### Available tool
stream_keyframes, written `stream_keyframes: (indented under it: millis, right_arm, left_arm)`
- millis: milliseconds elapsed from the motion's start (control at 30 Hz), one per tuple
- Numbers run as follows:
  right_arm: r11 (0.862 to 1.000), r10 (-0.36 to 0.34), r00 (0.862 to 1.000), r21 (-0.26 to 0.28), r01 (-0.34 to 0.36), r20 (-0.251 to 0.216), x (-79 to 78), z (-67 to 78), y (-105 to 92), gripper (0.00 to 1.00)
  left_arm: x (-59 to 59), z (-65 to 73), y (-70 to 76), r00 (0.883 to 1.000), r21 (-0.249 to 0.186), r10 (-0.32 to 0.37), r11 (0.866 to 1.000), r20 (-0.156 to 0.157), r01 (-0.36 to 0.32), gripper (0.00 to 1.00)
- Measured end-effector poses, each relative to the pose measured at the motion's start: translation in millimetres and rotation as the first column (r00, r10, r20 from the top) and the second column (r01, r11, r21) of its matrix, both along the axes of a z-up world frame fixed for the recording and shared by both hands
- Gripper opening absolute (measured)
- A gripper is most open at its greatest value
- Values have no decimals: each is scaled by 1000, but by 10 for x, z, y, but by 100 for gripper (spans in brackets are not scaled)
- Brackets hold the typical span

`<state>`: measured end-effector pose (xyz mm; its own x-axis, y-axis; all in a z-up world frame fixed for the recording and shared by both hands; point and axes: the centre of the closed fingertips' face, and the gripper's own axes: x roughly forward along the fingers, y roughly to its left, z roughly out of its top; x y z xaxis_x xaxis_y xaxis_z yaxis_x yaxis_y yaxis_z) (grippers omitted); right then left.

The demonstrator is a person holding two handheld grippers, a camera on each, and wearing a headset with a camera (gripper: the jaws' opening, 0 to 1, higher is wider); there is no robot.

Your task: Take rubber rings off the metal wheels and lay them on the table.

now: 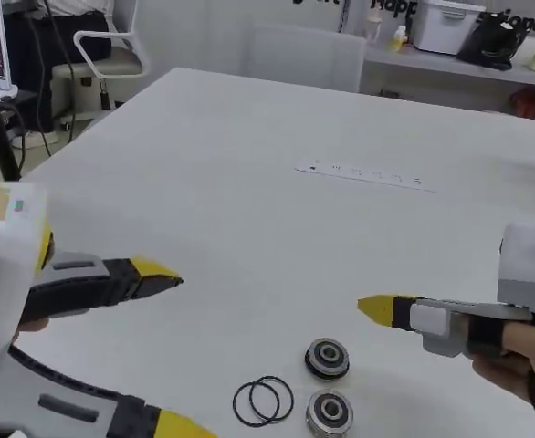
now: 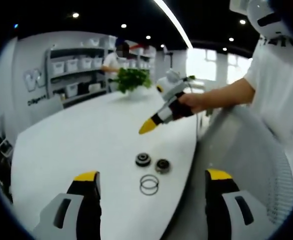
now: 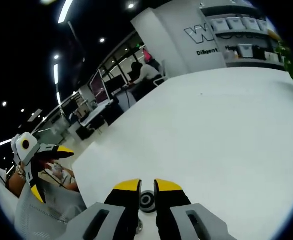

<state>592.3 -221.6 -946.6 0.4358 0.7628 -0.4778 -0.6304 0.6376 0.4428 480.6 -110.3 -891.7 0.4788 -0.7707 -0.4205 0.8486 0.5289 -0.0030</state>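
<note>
Two metal wheels point(image 1: 327, 358) point(image 1: 330, 412) lie on the white table near its front edge; the farther one has a darker rim. Two black rubber rings point(image 1: 263, 400) lie flat and overlapping just left of them. My left gripper point(image 1: 178, 352) hovers left of the rings, open wide with nothing between its yellow-tipped jaws. In the left gripper view the wheels point(image 2: 143, 160) point(image 2: 162, 165) and the rings point(image 2: 149, 184) sit ahead of my left gripper point(image 2: 152, 176). My right gripper point(image 1: 370, 307) is shut and empty, hovering just beyond the wheels; one wheel point(image 3: 147, 200) peeks below my right gripper point(image 3: 147, 186).
The white table point(image 1: 277, 210) stretches far back, with a thin strip point(image 1: 363, 173) lying on it. A chair point(image 1: 112, 55) stands at the back left. Shelves with boxes point(image 1: 450, 27) line the back right. A potted plant point(image 2: 131, 79) stands at the table's far end.
</note>
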Motion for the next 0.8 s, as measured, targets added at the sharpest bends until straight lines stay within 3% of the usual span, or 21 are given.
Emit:
stream_keyframes:
  millis: [133,400,533,633,800]
  right_arm:
    - [1000,-3,1000,-3,3,-2,0,-6,-5,8]
    - [1000,4,1000,-28,-4,-2,-3,-51,-24,7]
    - [1000,-3,1000,-28,3,-7,3,-65,-41,8]
    - [1000,-6,1000,-30,6,-6,9,-70,-50,8]
    - [999,-11,1000,-39,11,-9,20,-100,-75,8]
  left_arm:
    - [81,274,-128,998,-22,-27,999,63,28,87]
    - [233,497,-293,987,20,-96,995,132,95,87]
    - [345,523,-371,977,36,-144,989,154,140,85]
    - [489,491,-432,977,55,-155,987,145,148,84]
    - [586,527,-553,968,61,-192,981,163,184,83]
